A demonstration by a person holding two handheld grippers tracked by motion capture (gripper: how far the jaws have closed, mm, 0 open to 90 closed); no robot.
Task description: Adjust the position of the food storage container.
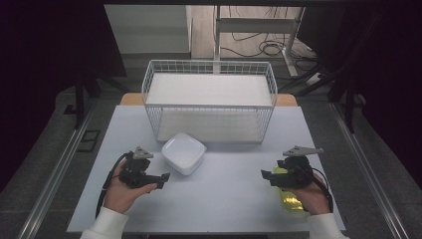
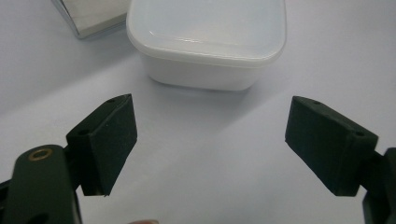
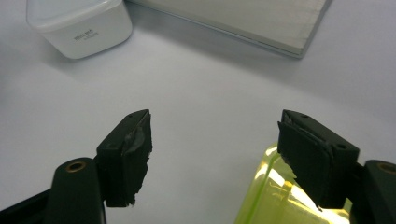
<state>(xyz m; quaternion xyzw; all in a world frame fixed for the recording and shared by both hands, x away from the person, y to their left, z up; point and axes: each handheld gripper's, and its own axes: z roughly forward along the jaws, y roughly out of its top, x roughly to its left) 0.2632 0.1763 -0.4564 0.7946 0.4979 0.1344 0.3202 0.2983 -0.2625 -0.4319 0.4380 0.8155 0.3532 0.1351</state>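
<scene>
The white container (image 1: 183, 153) sits upside-down or lidded on the tabletop (image 1: 224, 189), just in front of the wire basket (image 1: 209, 99) and a little left of centre; from where I stand I cannot tell whether that flat top is a lid or its base. The left hand-held gripper (image 1: 161, 180) lies near its front left corner, jaws spread wide with nothing between them, and in the left gripper view the container (image 2: 208, 42) stands straight ahead of the gap, apart from both pads.

To take it well, I'd say the left hand should slide forward level with the tabletop so the pads straddle the two opposite walls, low enough to bite below the protruding rim rather than on it, where smooth plastic would likely slip. The body looks nearly as wide as the opening, so squaring the jaws to the sides matters before closing.

Off to the right, the right hand-held gripper (image 1: 267, 175) has its jaws apart too, gripping nothing. A yellow-green translucent container (image 1: 291, 199) lies under that hand, and in the right gripper view its rim (image 3: 261, 186) shows beside one pad, not pinched.
</scene>
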